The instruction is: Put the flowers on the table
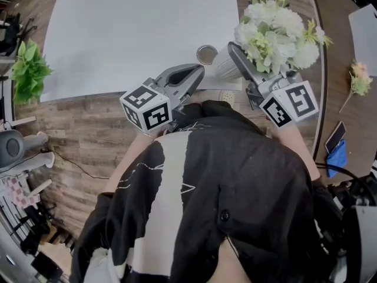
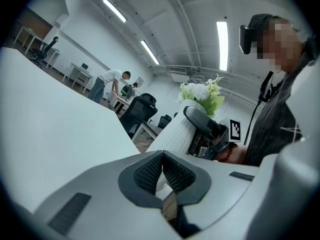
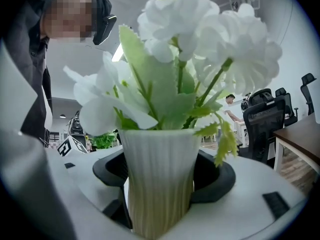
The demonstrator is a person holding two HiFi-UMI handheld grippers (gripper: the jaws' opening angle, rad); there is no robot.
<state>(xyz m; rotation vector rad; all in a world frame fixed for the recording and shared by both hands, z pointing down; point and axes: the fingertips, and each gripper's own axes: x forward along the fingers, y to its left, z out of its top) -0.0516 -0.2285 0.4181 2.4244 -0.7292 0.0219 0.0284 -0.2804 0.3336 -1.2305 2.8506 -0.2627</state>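
Observation:
A white ribbed vase (image 1: 225,68) carries white flowers with green leaves (image 1: 277,31). My right gripper (image 1: 237,56) is shut on the vase, one jaw on each side of its body (image 3: 160,179), with the blooms (image 3: 200,29) towering over the camera. The vase sits at the near right corner of the white table (image 1: 141,22); I cannot tell whether it rests on anything. My left gripper (image 1: 191,75) is shut and empty, its pads (image 2: 150,171) pressed together, just left of the vase (image 2: 175,134) over the table's near edge. The right gripper (image 2: 202,121) shows there too.
A small round metal tin (image 1: 207,54) stands on the table edge between the grippers. A green plant (image 1: 26,69) is at the far left. On the brown table to the right lie a pink flower (image 1: 359,78) and a phone (image 1: 336,135). Office chairs (image 2: 137,111) and people stand behind.

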